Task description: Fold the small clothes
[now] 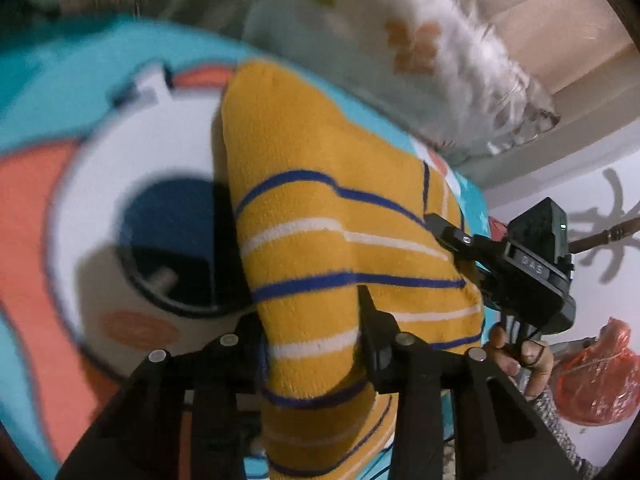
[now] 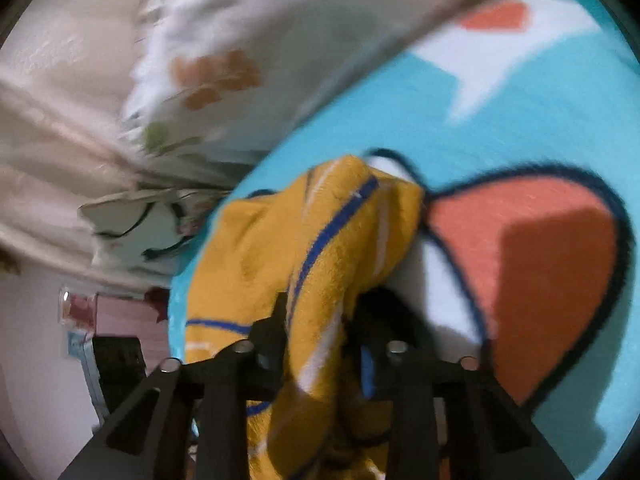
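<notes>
**Both grippers pinched on a striped yellow garment over the cartoon blanket**

The yellow knit garment (image 1: 320, 208), banded with blue and white stripes, lies on a turquoise blanket (image 1: 52, 80) printed with a large orange, white and blue cartoon figure. In my left view its long axis runs away from me, from the bunched cloth between my fingers up to a rounded, plain yellow end that points toward the floral pillow (image 1: 408, 40) at the far edge of the blanket. The stripes cross that axis, roughly side to side.

My left gripper (image 1: 316, 320) tilts steeply down at the blanket, its jaws narrowed onto the near end of the garment, with a fold of cloth rising between the two fingers and held there.

My right gripper (image 1: 444, 228) comes in from the right side, angled down less steeply, its tip on the garment's right edge; a hand (image 1: 516, 356) grips its handle. From its own view, the right gripper (image 2: 320, 320) has a crumpled ridge of the yellow garment (image 2: 312, 240) squeezed between its partly closed fingers, the cloth lifted into a peak ahead of them.

Beyond the blanket, a red plastic bag (image 1: 600, 376) sits at the right.
</notes>
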A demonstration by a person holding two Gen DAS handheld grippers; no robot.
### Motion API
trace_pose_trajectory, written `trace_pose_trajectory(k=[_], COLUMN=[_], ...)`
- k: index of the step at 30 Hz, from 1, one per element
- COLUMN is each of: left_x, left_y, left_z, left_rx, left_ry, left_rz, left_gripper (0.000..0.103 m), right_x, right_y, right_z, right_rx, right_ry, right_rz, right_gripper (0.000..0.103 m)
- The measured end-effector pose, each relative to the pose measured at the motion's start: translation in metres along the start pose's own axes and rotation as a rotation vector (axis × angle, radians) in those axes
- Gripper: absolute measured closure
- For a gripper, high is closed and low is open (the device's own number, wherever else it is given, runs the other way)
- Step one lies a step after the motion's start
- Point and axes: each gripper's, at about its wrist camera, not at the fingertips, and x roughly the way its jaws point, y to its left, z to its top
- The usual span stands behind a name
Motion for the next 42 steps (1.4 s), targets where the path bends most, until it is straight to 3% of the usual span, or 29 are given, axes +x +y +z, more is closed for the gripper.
trace_pose_trajectory(k=[3,5,7,8,10,12,15,17,19,22,23,24,26,27,31,34,36,38,42], left_x=[-0.030,-0.036,-0.029,-0.021,0.000,0.006,-0.007,-0.023,-0.035,-0.059,-0.066,-0.072,-0.087,-0.096,-0.132,-0.154,-0.160,-0.159,-0.149], left_y=[-0.010,-0.010,-0.006,0.001,0.014,0.025,0.025,0.023,0.023,0.019,0.018,0.017,0.011,0.007,-0.010,-0.024,-0.029,-0.029,-0.023], left_z=[0.010,0.014,0.012,0.011,0.004,-0.009,-0.020,-0.027,-0.034,-0.042,-0.044,-0.043,-0.046,-0.048,-0.061,-0.071,-0.074,-0.072,-0.078], left_rx=[0.053,0.066,0.061,0.052,0.036,0.031,0.030,0.031,0.034,0.028,0.026,0.024,0.022,0.025,0.056,0.097,0.102,0.097,0.073], left_ry=[-0.051,-0.064,-0.066,-0.058,-0.012,0.015,-0.024,-0.075,-0.121,-0.218,-0.248,-0.278,-0.354,-0.394,-0.570,-0.699,-0.690,-0.604,-0.512], left_rz=[0.056,0.097,0.210,0.283,0.393,0.379,0.395,0.420,0.440,0.484,0.504,0.525,0.578,0.612,0.751,0.778,0.777,0.733,0.761], left_gripper=[0.066,0.060,0.049,0.037,0.035,0.033,0.032,0.032,0.032,0.029,0.028,0.028,0.028,0.027,0.009,0.000,0.000,0.000,0.000], right_x=[-0.002,0.002,0.017,0.026,0.040,0.034,0.008,-0.011,-0.029,-0.020,-0.012,-0.006,0.012,0.022,0.014,0.018,0.023,0.024,0.031], right_y=[0.030,0.038,0.036,0.034,0.022,0.015,0.030,0.049,0.073,0.089,0.089,0.085,0.065,0.049,0.031,0.036,0.043,0.050,0.063], right_z=[0.005,0.006,0.006,0.006,0.005,0.007,0.010,0.009,0.000,-0.018,-0.025,-0.031,-0.038,-0.039,-0.041,-0.043,-0.046,-0.050,-0.055], right_rx=[-0.068,-0.111,-0.153,-0.170,-0.190,-0.150,-0.175,-0.231,-0.292,-0.320,-0.327,-0.337,-0.318,-0.295,-0.249,-0.291,-0.310,-0.346,-0.395], right_ry=[-0.043,-0.051,-0.037,-0.025,0.003,-0.017,-0.094,-0.132,-0.142,-0.048,-0.010,0.009,0.037,0.052,0.010,0.006,0.001,-0.008,-0.027], right_rz=[0.028,-0.009,-0.128,-0.197,-0.291,-0.286,-0.324,-0.309,-0.224,-0.078,-0.067,-0.087,-0.220,-0.299,-0.286,-0.325,-0.351,-0.386,-0.442], right_gripper=[0.075,0.075,0.073,0.072,0.067,0.061,0.061,0.062,0.062,0.063,0.063,0.063,0.064,0.069,0.069,0.068,0.066,0.064,0.056])
